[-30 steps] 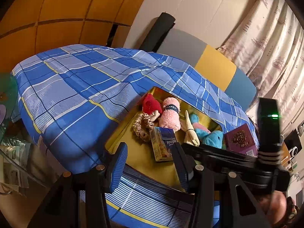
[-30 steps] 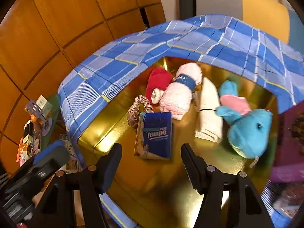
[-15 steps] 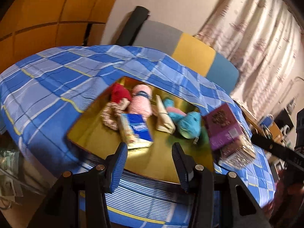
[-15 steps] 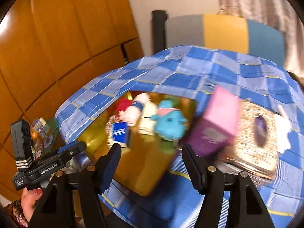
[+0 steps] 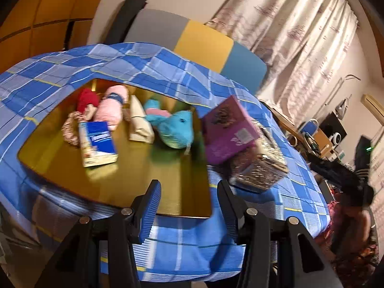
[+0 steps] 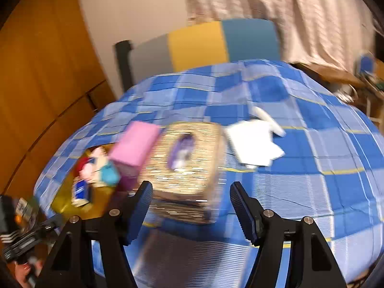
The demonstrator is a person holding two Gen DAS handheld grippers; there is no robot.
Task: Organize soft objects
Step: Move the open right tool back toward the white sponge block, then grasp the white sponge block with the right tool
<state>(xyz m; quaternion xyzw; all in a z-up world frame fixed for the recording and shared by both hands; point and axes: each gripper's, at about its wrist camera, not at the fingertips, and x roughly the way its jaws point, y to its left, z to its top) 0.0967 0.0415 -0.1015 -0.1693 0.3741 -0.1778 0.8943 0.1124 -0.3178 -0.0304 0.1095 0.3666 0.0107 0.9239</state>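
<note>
A gold tray [image 5: 120, 182] on the blue checked cloth holds a red plush [image 5: 87, 98], a pink rolled towel [image 5: 112, 108], a beige folded cloth [image 5: 139, 124], a blue whale plush [image 5: 177, 129], a tissue pack [image 5: 98, 144] and a scrunchie [image 5: 69, 129]. My left gripper [image 5: 188, 189] hangs open over the tray's near edge, holding nothing. My right gripper [image 6: 190, 189] is open and empty just in front of a glittery tissue box [image 6: 187, 160]. A white cloth [image 6: 254, 144] lies flat beyond that box to the right. The right wrist view is blurred.
A purple box [image 5: 228, 129] stands between the tray and the glittery box [image 5: 259, 170]. A grey, yellow and blue headboard [image 5: 201, 40] and curtains [image 5: 288, 36] lie behind. Wooden panels [image 6: 36, 84] are at the left, cluttered furniture [image 5: 319, 134] at the right.
Both views have swung right. My right gripper has left the tray and now faces the glittery box and white cloth. The left view now takes in the purple and glittery boxes.
</note>
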